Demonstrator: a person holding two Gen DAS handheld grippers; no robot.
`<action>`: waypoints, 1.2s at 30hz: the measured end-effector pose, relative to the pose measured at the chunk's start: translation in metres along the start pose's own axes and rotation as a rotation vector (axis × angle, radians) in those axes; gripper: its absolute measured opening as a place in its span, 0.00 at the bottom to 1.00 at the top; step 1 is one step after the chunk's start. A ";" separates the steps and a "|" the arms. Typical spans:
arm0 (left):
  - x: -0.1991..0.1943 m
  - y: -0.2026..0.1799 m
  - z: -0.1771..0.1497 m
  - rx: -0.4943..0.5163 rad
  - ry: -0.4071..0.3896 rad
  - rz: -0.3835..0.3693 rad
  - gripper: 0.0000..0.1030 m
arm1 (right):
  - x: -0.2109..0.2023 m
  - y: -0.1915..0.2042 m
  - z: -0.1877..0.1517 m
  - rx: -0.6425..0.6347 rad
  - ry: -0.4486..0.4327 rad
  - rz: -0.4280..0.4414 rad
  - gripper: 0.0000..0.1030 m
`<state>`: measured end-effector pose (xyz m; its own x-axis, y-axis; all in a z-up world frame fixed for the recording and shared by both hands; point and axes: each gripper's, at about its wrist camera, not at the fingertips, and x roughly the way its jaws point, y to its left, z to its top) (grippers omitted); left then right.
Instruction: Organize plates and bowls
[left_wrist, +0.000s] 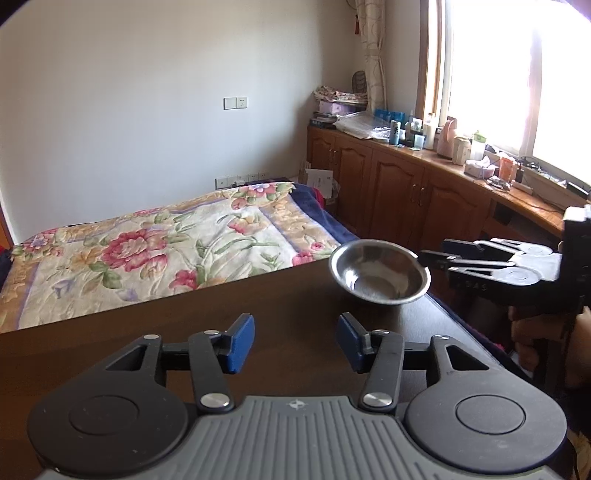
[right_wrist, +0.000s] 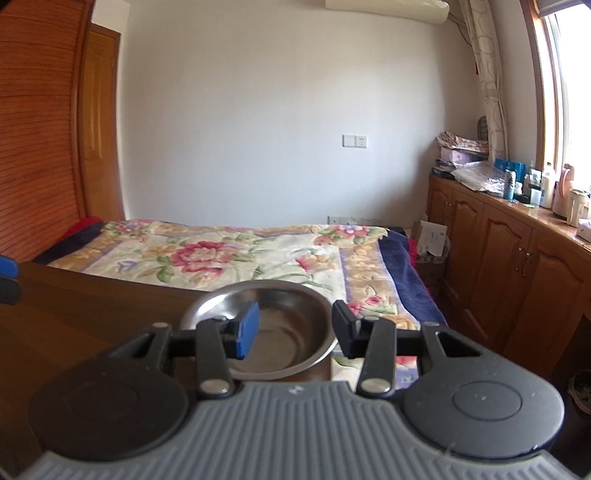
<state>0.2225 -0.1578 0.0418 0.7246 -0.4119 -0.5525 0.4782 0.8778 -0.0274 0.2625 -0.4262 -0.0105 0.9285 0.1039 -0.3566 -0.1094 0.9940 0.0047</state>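
Centrally, a round, polished steel bowl (left_wrist: 380, 272), empty, stands at the far right corner of the dark wooden bench (left_wrist: 184, 332). Right gripper (right_wrist: 291, 328): blue-padded jaws apart, straddling the bowl's near-right rim; contact cannot be told. Left gripper (left_wrist: 295, 341): jaws wide, holding nothing, over bare bench. Beyond, a bed (left_wrist: 155, 251) under a quilted floral cover.

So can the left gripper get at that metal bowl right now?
Probably yes: the left gripper is open over bare table, but the right gripper already straddles the bowl's rim.
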 end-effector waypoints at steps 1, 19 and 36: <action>0.003 0.000 0.002 -0.004 0.000 -0.007 0.52 | 0.004 -0.003 0.000 0.004 0.008 -0.007 0.44; 0.052 -0.007 0.019 -0.050 0.066 -0.058 0.52 | 0.037 -0.023 -0.012 0.144 0.147 0.058 0.36; 0.128 -0.019 0.040 -0.105 0.215 -0.134 0.33 | 0.040 -0.028 -0.008 0.180 0.154 0.077 0.27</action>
<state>0.3256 -0.2368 0.0046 0.5308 -0.4743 -0.7024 0.5006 0.8442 -0.1917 0.3003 -0.4499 -0.0322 0.8535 0.1868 -0.4865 -0.1000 0.9749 0.1988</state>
